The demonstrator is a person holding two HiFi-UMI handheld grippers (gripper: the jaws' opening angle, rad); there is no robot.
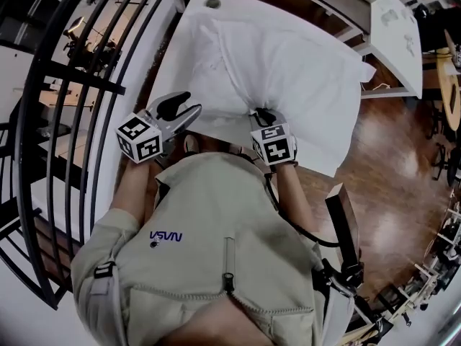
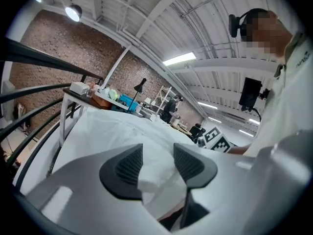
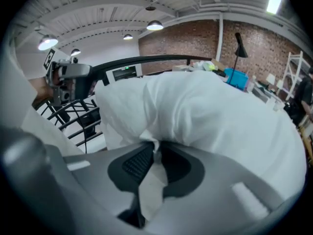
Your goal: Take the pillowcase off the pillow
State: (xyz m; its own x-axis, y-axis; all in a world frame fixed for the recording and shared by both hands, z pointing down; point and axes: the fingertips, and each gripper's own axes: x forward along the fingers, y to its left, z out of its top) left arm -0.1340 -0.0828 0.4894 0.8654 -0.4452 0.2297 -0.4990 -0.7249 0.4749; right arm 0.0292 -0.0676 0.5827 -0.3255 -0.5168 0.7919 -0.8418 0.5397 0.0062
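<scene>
The white surface (image 1: 392, 27) was mostly covered by the pillow (image 1: 288, 71), which was laid on it inside its pillowcase (image 1: 317, 150). The near edge of the pillowcase was pinched by the narrow right claw (image 3: 155, 160). The left claw (image 2: 157, 163) was held half wide, with a loose fold of the pillowcase between its pads (image 2: 128, 168).

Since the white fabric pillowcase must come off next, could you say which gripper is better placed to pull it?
Likely the right gripper: its jaws pinch the white fabric pillowcase, while the left gripper stands open around fabric.
</scene>
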